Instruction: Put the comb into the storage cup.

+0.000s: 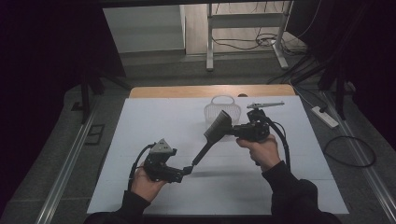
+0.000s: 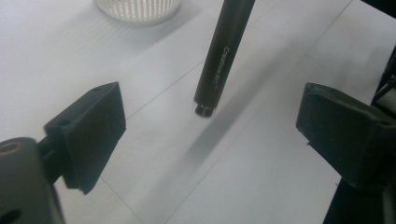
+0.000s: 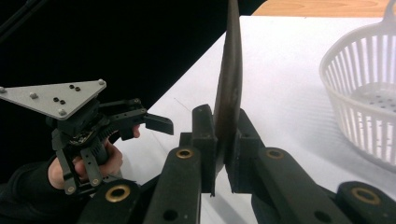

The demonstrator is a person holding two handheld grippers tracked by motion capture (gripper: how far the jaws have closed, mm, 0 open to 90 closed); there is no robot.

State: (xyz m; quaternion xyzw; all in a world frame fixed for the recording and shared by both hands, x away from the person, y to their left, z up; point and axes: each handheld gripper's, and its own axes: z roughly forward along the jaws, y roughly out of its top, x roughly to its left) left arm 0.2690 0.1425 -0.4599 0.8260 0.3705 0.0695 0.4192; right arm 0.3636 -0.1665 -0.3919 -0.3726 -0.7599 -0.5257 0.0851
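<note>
High view, L to R: my left gripper [image 1: 187, 171] sits low at the near-left of the white table sheet [image 1: 154, 116], jaws standing wide apart w/ nothing between the pads. In the left gripper view the round butt end of the long black brush handle [image 2: 219, 60] hangs just ahead of the gap, clear of both pads [image 2: 88, 135] and casting a shadow on the sheet, so it is off the surface. I judge this a hand-over point: the left has no load, so the handle end is free to swing.

Centre: the black flat-headed brush [image 1: 215, 129] runs diagonally, handle end down-left near my left gripper, bristle head up-right.

Right: my right gripper [image 1: 233, 132] is clamped tight on the brush head; the right gripper view shows the thin dark head [image 3: 229, 93] pinched edge-on between both pads, standing upright. Gripping at the head keeps the whole tool in the air w/ one hand and, I judge, sets it up for a drop into the white slotted plastic basket [image 1: 222, 109], which stands just behind the head at the far side of the sheet. A slim grey metal tool [image 1: 265, 105] lies beside the basket, untouched.
</note>
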